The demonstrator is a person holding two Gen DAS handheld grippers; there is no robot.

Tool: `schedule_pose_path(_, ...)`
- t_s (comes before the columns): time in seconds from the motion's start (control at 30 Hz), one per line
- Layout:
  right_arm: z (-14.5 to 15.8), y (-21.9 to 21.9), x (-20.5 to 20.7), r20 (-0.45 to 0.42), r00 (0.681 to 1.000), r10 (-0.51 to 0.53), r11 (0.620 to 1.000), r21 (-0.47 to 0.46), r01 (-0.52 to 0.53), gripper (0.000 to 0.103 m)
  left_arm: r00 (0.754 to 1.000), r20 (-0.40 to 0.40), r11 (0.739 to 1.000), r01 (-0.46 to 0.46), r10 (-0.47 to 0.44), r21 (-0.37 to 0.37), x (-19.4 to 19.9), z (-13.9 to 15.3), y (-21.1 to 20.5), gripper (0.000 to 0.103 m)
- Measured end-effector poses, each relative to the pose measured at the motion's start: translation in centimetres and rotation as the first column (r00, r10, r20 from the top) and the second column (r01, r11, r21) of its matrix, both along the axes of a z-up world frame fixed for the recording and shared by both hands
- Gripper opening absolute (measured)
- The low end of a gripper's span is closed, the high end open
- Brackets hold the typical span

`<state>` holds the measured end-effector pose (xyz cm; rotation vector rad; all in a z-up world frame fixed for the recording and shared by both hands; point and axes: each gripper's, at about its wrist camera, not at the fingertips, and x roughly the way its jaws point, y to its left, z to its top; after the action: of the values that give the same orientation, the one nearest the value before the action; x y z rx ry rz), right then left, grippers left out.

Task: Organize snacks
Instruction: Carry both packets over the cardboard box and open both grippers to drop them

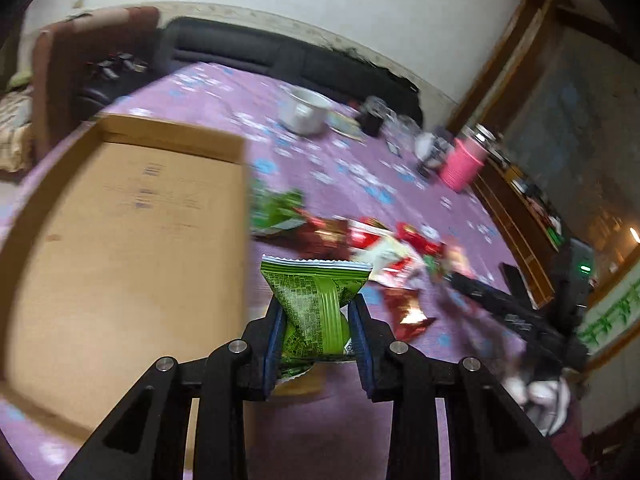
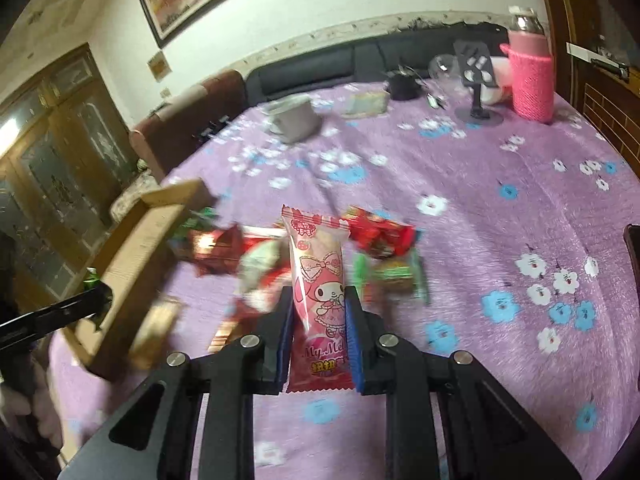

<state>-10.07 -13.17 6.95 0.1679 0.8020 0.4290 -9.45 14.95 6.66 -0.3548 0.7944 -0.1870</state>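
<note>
Snacks held: green packet (image 1: 316,308) pinched in left gripper (image 1: 318,320) jaws; pink packet (image 2: 320,280) clamped in right gripper (image 2: 320,312) jaws.
Cardboard box (image 1: 132,240): seen empty.
Pile (image 2: 304,252): many wrappers left on tabletop (image 2: 500,208).
Progress: judged early.

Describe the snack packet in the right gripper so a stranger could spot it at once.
Start at the purple flowered tablecloth and find the heap of snack packets beside the cardboard box. Above that heap the right gripper pinches one upright packet, the pink packet. It alone is pale pink with a cartoon bunny and bow; its neighbours are red or green.
</note>
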Motion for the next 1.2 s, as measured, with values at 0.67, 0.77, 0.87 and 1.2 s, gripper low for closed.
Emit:
schedule_pose_path(0.67,2.0,24.3,-4.4,-0.130,0.889,0.438,0.899,0.068,-0.433,0.023,0.945,-0.061,0.946,-0.317,0.321,0.074,-3.0,-3.7,14.4,0.033)
schedule_pose_path(0.77,0.5,27.0,-4.6,-0.164,0.874,0.457,0.889,0.046,-0.456,0.023,0.947,-0.053,0.948,-0.314,0.316,0.048,-3.3,-3.5,14.9,0.034)
schedule_pose_path(0.87,-0.5,28.5,-4.8,-0.180,0.869,0.461,0.885,0.025,-0.464,0.024,0.940,-0.048,0.941,-0.337,0.337,0.018,-4.2,-3.3,15.6,0.047)
schedule_pose_path(1.2,2.3,24.8,-5.9,-0.074,0.906,0.417,0.908,-0.001,-0.418,0.041,0.923,0.003,0.919,-0.383,0.385,-0.090,-6.4,-1.0,16.7,0.061)
